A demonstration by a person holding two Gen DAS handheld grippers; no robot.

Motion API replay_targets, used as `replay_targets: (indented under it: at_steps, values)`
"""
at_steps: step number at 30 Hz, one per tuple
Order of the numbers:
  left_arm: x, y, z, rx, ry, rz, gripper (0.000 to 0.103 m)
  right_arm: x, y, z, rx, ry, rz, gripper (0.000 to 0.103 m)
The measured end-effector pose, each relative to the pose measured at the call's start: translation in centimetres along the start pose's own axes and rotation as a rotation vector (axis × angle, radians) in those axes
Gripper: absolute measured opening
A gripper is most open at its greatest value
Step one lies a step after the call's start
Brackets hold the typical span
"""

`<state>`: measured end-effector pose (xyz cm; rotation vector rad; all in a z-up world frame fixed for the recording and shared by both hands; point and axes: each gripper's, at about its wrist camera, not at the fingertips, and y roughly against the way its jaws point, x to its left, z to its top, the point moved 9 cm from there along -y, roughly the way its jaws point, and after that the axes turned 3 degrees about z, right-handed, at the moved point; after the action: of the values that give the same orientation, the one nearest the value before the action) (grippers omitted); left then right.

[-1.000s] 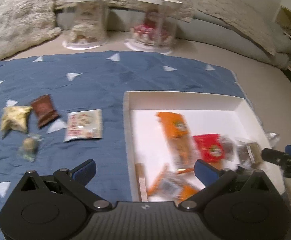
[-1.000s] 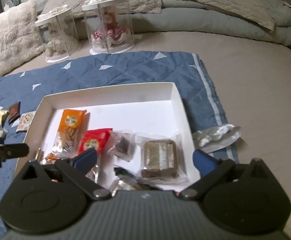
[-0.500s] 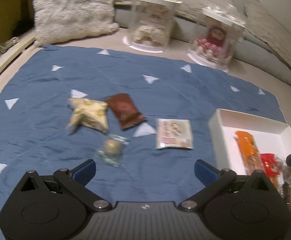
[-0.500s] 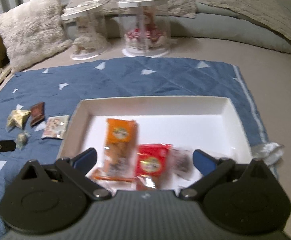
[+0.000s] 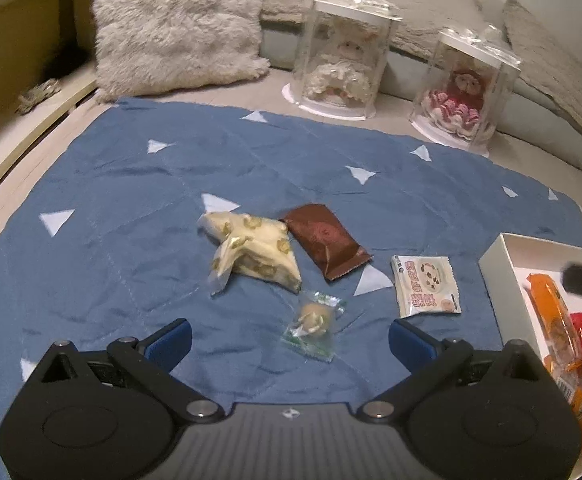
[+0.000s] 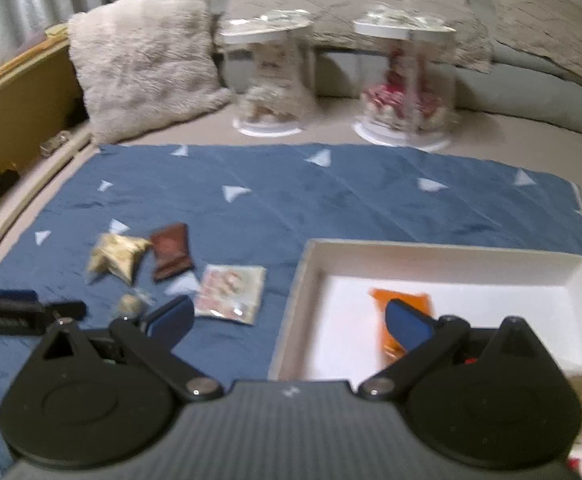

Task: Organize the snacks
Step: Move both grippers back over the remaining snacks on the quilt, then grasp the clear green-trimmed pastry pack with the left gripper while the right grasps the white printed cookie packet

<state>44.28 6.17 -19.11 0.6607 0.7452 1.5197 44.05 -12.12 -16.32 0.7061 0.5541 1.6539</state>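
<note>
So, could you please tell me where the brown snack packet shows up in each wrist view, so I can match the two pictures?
Left wrist view: the brown snack packet lies just above centre on the blue cloth, right of the cream wrapper.
Right wrist view: the same packet sits left of centre, slightly blurred.
Shared landmark: the cream wrapper right beside its left edge in both views.

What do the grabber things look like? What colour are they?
Each hand-held gripper, left and right, is matte black, with two round discs, angled link bars on silver pivot pins, a ribbed grey middle plate bearing a tiny white mark, and blue pads on the fingers. No cables or sleeves show.
</note>
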Motion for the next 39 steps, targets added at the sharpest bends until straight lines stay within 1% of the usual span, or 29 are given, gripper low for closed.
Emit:
replay_targets:
  at_steps: [3,6,7,10,12,17,19,21,26,30,33,37,38,39]
  values:
    - [-0.9,-0.7,0.3,-0.014,-0.028,-0.026,0.101,1.5,-1.3,0.9,-0.019,-0.033,0.033,0.102]
    - [-1.8,-1.6,0.3,-0.020,-0.066,-0.047,0.092,2.9,-3.0,1.7,-0.028,-0.079,0.075,0.101]
    - [-2.1,-1.9,0.2,-0.018,-0.078,-0.050,0.089,3.3,-3.5,1.7,-0.023,-0.090,0.081,0.099]
    - [-2.5,-3.2,-0.2,-0.005,-0.103,-0.068,0.083,3.8,-6.0,1.6,0.001,-0.125,0.087,0.093]
    - [-2.6,-3.9,-0.5,0.002,-0.117,-0.076,0.081,4.1,-7.6,1.4,0.032,-0.158,0.091,0.092]
    - [-1.8,-5.1,-0.7,0.006,-0.150,-0.053,0.079,4.8,-10.9,0.6,0.082,-0.173,0.087,0.090]
    - [-1.4,-5.6,-0.7,0.007,-0.145,-0.055,0.076,5.1,-12.1,0.3,0.105,-0.159,0.070,0.090]
    - [-1.1,-6.0,-0.8,0.016,-0.145,-0.055,0.075,5.2,-13.0,0.0,0.114,-0.129,0.036,0.090]
    - [-0.8,-6.9,-1.0,0.037,-0.150,-0.060,0.070,4.9,-14.9,-0.6,0.107,-0.084,-0.088,0.090]
    - [-1.1,-7.2,-1.1,0.035,-0.169,-0.066,0.070,5.2,-15.6,-1.0,0.126,0.017,-0.117,0.087]
    - [-1.4,-7.5,-1.3,0.033,-0.186,-0.055,0.070,5.2,-15.9,-1.6,0.153,0.097,-0.150,0.079]
    - [-1.9,-7.7,-1.2,0.023,-0.193,-0.051,0.069,5.1,-15.9,-2.0,0.171,0.182,-0.137,0.075]
    - [-2.0,-7.8,-1.2,0.022,-0.199,-0.050,0.067,5.1,-15.8,-2.1,0.174,0.195,-0.134,0.075]
    - [-2.2,-7.8,-1.3,0.021,-0.209,-0.047,0.064,5.1,-15.8,-2.2,0.176,0.209,-0.128,0.074]
